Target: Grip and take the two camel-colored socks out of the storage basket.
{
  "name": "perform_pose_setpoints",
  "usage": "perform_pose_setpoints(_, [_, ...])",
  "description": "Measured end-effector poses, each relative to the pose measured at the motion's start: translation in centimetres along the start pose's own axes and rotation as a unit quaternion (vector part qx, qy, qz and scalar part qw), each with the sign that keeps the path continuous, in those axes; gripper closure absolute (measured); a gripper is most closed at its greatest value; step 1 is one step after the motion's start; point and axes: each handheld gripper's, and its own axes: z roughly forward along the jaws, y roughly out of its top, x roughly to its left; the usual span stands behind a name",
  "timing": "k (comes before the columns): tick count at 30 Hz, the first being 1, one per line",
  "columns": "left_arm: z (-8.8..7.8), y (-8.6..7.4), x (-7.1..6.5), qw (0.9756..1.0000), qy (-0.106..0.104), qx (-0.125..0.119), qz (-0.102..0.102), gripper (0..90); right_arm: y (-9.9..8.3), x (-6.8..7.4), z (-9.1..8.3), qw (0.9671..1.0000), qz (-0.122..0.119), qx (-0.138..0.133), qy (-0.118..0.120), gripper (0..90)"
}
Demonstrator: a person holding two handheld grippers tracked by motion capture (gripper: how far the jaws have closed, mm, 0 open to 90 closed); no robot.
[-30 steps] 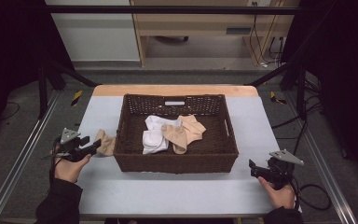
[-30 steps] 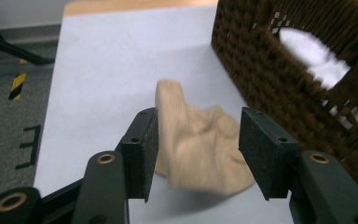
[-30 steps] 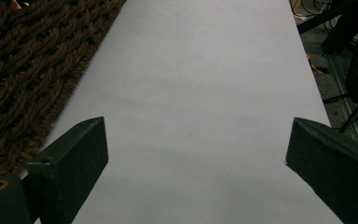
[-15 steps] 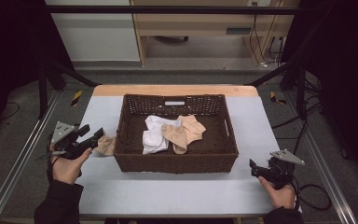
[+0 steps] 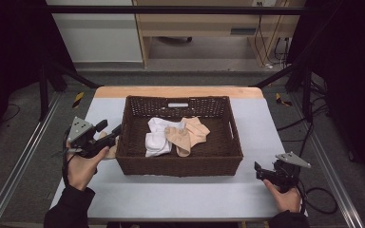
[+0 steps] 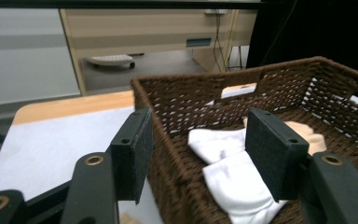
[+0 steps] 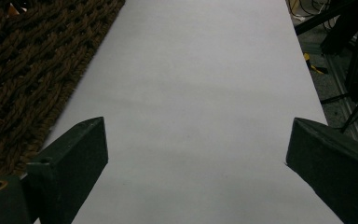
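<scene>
The left tongs [image 5: 115,132] are apart and empty over the left wall of the basket [image 5: 178,164], just opened. A beige sock [image 5: 110,153] lies left of the basket. Probably next: lower, grip it. The right tongs [image 5: 258,172] wait apart.

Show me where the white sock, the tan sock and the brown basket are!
white sock [image 5: 157,141]: high view, middle of its folded part.
tan sock [image 5: 190,133]: high view, middle of the cloth.
brown basket [image 5: 178,166]: high view, its near wicker wall.
</scene>
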Motion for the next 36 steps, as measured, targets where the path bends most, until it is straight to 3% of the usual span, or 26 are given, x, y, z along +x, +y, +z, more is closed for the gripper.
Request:
perform_pose_setpoints(10, [3.0, 1.7, -2.7, 0.9994, -0.033, -0.01, -0.006, 41.9, 0.0, 0.0, 0.0, 1.0, 0.002, -0.001, 0.0, 5.4])
perform_pose_setpoints(28, [8.8, 3.5, -6.1, 0.9992, -0.034, -0.002, 0.023, 44.3, 0.1, -0.1, 0.1, 1.0, 0.001, -0.002, -0.002, 5.3])
perform_pose_setpoints(36, [11.8, 3.3, -7.2, 0.9983, -0.037, 0.015, 0.044, 43.9, 0.1, -0.1, 0.1, 1.0, 0.003, -0.006, 0.001, 5.3])
